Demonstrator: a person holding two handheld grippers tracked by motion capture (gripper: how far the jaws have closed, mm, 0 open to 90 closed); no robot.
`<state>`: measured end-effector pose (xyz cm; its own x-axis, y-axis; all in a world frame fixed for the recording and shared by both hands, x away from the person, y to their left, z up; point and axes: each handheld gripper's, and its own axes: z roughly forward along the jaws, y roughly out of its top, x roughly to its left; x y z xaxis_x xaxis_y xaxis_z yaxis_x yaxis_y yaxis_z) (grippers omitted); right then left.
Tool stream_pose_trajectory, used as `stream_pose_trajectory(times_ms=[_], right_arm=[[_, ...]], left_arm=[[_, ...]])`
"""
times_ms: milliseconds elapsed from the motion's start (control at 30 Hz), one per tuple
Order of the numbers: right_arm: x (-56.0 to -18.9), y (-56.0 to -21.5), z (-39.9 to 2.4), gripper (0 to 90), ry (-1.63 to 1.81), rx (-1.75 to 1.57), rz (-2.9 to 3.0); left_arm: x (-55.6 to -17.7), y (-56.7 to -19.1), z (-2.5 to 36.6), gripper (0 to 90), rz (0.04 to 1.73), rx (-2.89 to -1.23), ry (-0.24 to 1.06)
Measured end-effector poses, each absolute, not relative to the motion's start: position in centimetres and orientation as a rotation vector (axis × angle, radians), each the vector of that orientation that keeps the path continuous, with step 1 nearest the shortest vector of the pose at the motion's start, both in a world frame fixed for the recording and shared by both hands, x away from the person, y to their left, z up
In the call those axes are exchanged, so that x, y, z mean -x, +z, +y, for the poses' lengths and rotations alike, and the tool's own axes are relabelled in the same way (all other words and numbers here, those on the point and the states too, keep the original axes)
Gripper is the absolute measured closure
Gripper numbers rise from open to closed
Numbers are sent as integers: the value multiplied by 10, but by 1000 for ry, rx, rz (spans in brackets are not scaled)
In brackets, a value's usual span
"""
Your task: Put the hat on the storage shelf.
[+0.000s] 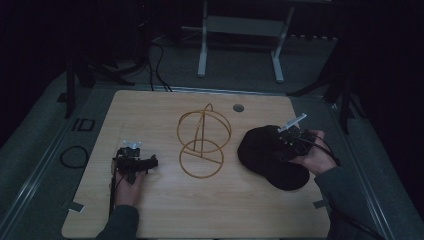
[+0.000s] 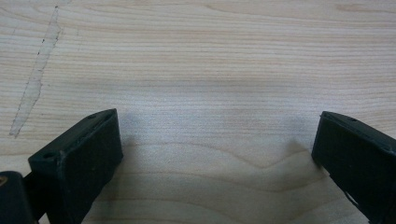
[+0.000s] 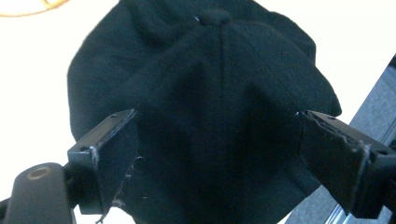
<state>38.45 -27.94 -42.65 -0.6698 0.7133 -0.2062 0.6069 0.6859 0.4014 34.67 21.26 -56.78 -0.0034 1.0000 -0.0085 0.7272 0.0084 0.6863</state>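
Note:
A black cap (image 1: 270,155) lies on the right side of the wooden table (image 1: 165,210); in the right gripper view the cap (image 3: 219,84) shows its crown and top button. My right gripper (image 1: 285,142) hovers over it, and its jaws stand wide apart with the cap's cloth below them and nothing pinched (image 3: 217,149). A gold wire stand (image 1: 202,142) made of rings rises at the table's middle. At the left, my left gripper (image 1: 131,150) rests low over bare wood, open with nothing between its jaws (image 2: 215,149).
A round grommet (image 1: 238,107) sits near the table's far edge. A strip of old tape residue (image 2: 35,79) marks the wood ahead of the left gripper. A white desk frame (image 1: 240,45) stands on the dark floor beyond. The table's right edge lies close to the cap.

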Motion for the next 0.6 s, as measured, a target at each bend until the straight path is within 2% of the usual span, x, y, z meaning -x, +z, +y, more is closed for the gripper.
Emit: stream_pose_trajectory(times_ms=[600], right_arm=[[-414,-454,-288,109,316,-1132,2673]], left_arm=[[-347,-568,212,12,1783,-1769,700]])
